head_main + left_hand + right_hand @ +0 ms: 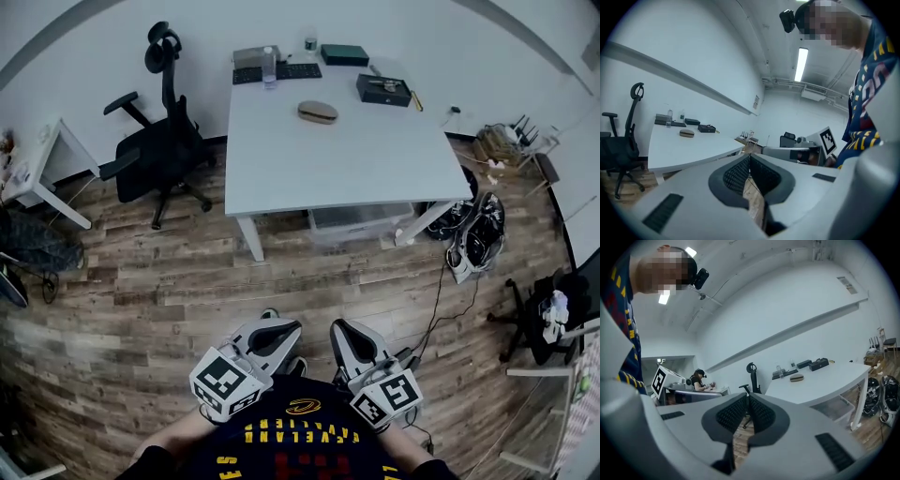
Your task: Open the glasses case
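Note:
A brown oval glasses case (pixel 318 112) lies shut on the white table (pixel 328 159), toward its far side; it shows small in the left gripper view as the case (pixel 686 133) and in the right gripper view as the case (pixel 797 378). My left gripper (pixel 276 330) and right gripper (pixel 342 334) are held close to my body, far from the table, over the wooden floor. Both are shut with nothing between the jaws. The left gripper's tips (pixel 749 158) and the right gripper's tips (pixel 747 400) meet.
A black office chair (pixel 159 141) stands left of the table. On the table's far edge are a keyboard (pixel 281 72), a bottle (pixel 270 66) and two dark boxes (pixel 382 89). A storage bin (pixel 361 223) sits under the table; shoes and cables (pixel 473 239) lie to its right.

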Demonstrator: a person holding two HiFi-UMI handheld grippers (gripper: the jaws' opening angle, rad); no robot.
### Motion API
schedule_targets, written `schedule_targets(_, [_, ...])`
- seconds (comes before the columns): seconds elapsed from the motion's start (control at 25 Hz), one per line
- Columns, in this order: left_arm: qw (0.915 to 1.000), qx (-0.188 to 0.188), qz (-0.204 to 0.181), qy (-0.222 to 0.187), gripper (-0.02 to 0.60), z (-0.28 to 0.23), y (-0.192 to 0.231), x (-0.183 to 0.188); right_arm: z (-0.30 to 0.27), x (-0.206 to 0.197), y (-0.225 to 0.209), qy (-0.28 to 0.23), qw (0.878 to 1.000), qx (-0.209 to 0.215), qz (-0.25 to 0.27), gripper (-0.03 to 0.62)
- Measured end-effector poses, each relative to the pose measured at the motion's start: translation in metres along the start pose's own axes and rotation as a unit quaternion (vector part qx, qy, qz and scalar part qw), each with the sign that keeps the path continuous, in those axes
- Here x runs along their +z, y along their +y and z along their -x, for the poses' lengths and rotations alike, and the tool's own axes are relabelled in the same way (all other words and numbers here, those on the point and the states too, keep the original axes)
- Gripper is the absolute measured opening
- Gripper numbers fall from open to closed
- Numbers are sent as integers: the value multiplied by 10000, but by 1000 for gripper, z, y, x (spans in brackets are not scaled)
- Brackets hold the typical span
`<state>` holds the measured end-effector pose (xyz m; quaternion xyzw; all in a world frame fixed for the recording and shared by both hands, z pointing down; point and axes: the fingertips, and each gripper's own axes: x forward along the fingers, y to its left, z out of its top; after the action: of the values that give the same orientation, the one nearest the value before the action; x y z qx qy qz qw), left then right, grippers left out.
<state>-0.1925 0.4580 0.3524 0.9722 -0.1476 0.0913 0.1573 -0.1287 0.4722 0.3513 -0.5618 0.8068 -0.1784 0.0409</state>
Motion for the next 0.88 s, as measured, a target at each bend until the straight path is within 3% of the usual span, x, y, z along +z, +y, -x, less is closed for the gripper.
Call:
schedule_targets(0.52, [9969, -768, 108, -95, 15, -51, 89, 44, -88, 32, -44, 175, 9972, -680, 265, 28])
schedule_targets(0.88, [9949, -910, 407, -157, 15, -58, 142, 55, -133, 33, -47, 447, 9941, -891, 418, 28])
